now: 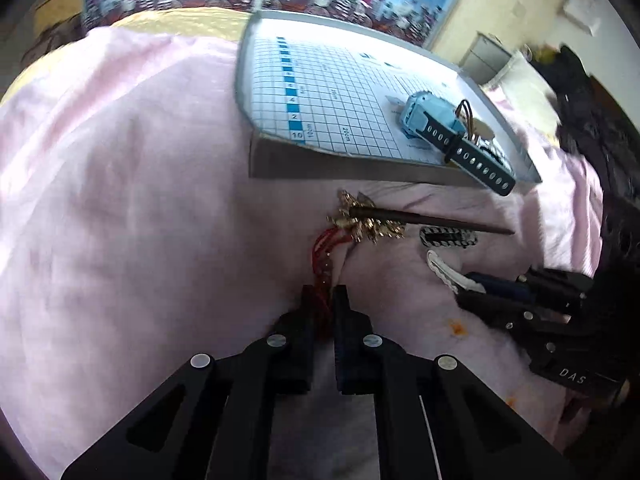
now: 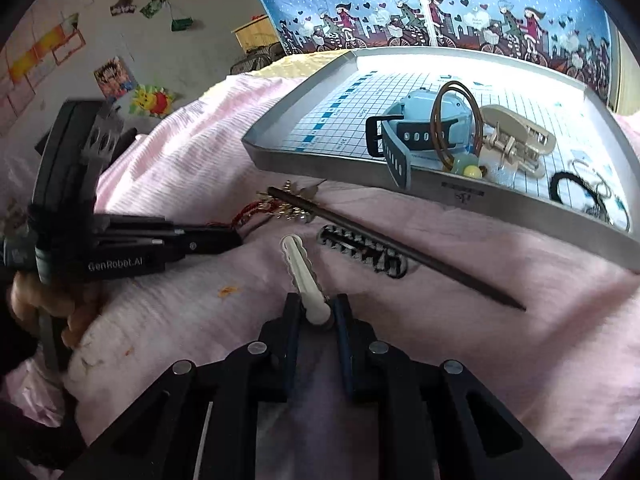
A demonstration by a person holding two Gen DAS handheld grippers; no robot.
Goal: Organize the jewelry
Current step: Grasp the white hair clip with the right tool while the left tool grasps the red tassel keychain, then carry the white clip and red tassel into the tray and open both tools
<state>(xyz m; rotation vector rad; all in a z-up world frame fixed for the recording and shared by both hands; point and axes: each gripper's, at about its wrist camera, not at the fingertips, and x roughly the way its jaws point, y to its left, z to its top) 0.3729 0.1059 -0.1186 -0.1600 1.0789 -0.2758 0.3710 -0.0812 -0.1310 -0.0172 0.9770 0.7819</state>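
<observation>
A red cord bracelet (image 1: 322, 258) lies on the pink bedspread, its near end pinched in my left gripper (image 1: 323, 294), which is shut on it. Beyond it lies a dark hair stick (image 1: 432, 223) with a gold ornament (image 1: 362, 218). My right gripper (image 2: 316, 306) is shut on the near end of a white hair clip (image 2: 301, 270). A black-and-white patterned clip (image 2: 362, 251) rests beside it, under the hair stick (image 2: 400, 248). The grey tray (image 2: 520, 204) holds a blue watch (image 2: 416, 124), brown hair ties (image 2: 456, 120), a beige claw clip (image 2: 520, 140) and black elastics (image 2: 576, 192).
The tray (image 1: 340, 164) with a grid-printed floor sits tilted on the bedspread behind the loose items. A person's hand (image 2: 48, 308) holds the left gripper at the left of the right wrist view. A blue patterned curtain hangs behind the bed.
</observation>
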